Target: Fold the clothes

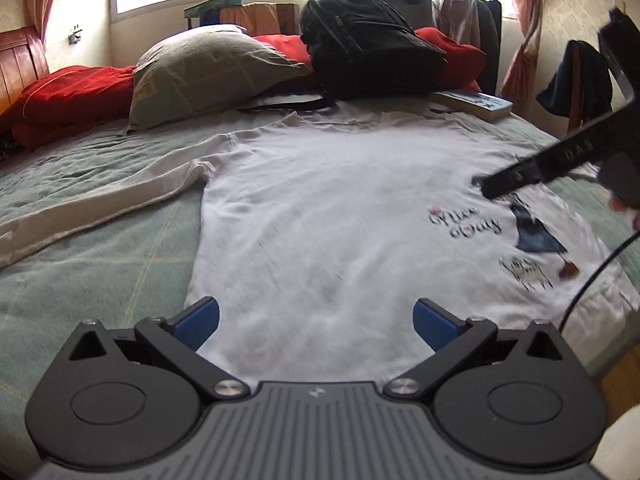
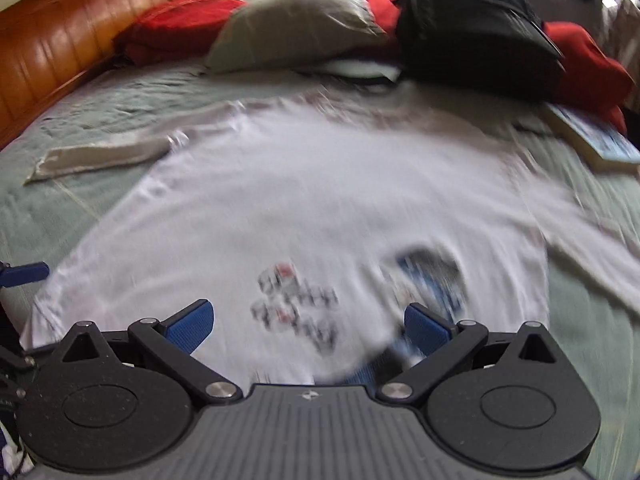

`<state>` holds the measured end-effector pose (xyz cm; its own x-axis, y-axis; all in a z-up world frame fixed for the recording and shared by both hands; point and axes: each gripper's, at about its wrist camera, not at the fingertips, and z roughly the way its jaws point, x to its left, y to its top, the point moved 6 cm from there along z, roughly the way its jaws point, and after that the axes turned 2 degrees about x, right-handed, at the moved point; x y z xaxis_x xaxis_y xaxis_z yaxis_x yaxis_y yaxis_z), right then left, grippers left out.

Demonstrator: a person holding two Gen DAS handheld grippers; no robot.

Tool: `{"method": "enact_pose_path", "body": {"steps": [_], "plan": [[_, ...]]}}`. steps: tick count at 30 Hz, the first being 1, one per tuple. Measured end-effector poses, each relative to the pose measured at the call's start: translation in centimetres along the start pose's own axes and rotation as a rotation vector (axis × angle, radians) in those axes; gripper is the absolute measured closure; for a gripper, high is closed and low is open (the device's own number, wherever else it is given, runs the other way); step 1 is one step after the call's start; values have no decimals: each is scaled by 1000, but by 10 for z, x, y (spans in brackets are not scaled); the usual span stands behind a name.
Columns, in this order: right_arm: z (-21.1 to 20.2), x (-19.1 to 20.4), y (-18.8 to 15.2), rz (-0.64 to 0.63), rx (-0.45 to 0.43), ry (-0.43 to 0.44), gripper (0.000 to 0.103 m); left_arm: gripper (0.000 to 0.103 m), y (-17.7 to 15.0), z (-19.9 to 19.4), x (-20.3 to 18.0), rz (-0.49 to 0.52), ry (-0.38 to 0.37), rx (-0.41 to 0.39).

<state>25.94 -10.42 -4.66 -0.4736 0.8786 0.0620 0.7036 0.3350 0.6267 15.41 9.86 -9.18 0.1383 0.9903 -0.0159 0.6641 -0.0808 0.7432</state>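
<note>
Shirt (image 1: pixel 320 216), white and long-sleeved, lies spread flat on the green bedspread (image 1: pixel 100 272), its hem just ahead of the left gripper (image 1: pixel 316 320), whose jaws stand wide apart and empty. Right view, blurred: right gripper (image 2: pixel 308 322) likewise spread, empty, over the shirt's printed lettering (image 2: pixel 296 308); only here the wooden headboard (image 2: pixel 60 52) shows fully.

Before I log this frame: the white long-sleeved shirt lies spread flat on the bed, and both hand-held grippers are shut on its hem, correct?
Not quite: the white long-sleeved shirt lies spread flat on the bed, but the left hand-held gripper and right hand-held gripper are open, holding nothing, as each wrist view shows.
</note>
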Motion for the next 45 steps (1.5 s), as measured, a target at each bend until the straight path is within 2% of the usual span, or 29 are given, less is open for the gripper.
{"method": "enact_pose_path", "body": {"steps": [5,7,9,13,18,23,27,31,33,37,40,42,45], "plan": [[18,10,62,-66,-80,32,0,1,-16,28,6,-69,-29,91],[25,11,82,-82,-105,43,0,1,-24,22,8,-45,-36,65],[34,12,99,-89,-127,60,0,1,-23,13,15,-44,-31,76],[58,16,125,-72,-134,131,0,1,-11,-5,41,-75,29,69],[100,39,141,-36,-78,281,0,1,11,-8,91,-158,72,47],[137,72,139,-39,-30,434,0,1,23,4,143,-221,143,28],[163,89,126,-35,-16,548,0,1,23,21,204,-376,216,46],[177,93,112,-87,-57,561,0,1,18,33,258,-523,260,45],[174,93,110,-122,-81,566,0,1,16,39,277,-560,280,43],[173,87,111,-72,-87,611,0,1,9,48,305,-643,299,19],[174,81,113,-31,-87,639,0,1,8,48,316,-711,287,-23],[174,80,113,-17,-88,648,0,1,11,49,315,-702,281,-31],[175,79,112,-14,-90,651,0,1,6,47,322,-750,253,-58]]}}
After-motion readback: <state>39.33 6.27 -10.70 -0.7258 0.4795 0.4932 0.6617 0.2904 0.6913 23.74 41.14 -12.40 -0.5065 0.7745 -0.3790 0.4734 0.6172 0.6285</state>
